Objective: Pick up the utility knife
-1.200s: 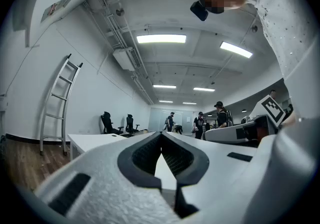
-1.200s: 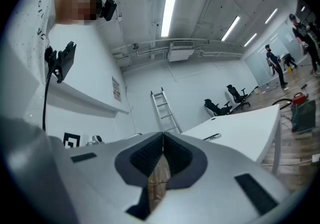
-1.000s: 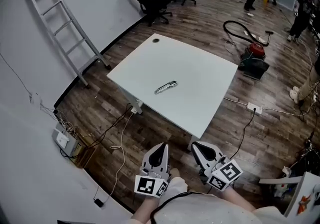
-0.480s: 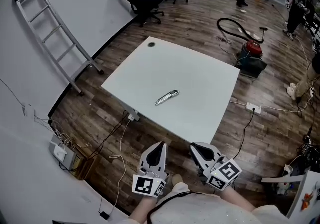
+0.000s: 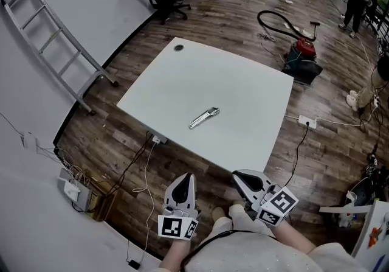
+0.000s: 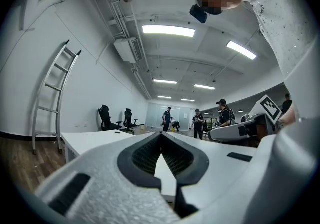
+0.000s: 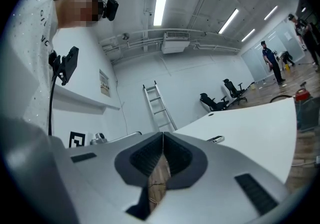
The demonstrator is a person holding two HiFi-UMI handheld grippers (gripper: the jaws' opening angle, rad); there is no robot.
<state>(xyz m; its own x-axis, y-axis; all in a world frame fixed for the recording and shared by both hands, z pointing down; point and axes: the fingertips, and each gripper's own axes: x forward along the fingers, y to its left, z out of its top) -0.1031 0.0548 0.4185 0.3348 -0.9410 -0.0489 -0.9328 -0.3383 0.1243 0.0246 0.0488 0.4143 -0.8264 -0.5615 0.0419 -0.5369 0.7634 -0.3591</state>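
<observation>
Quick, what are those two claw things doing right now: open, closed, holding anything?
Left gripper: closed, holding nothing.
Right gripper: closed, holding nothing.

White table [image 5: 176, 85] (silvery utility knife [image 5: 203, 117]).

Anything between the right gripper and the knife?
Nothing in the way: head view shows only a strip of floor, then bare table, between the right gripper and the knife.
</observation>
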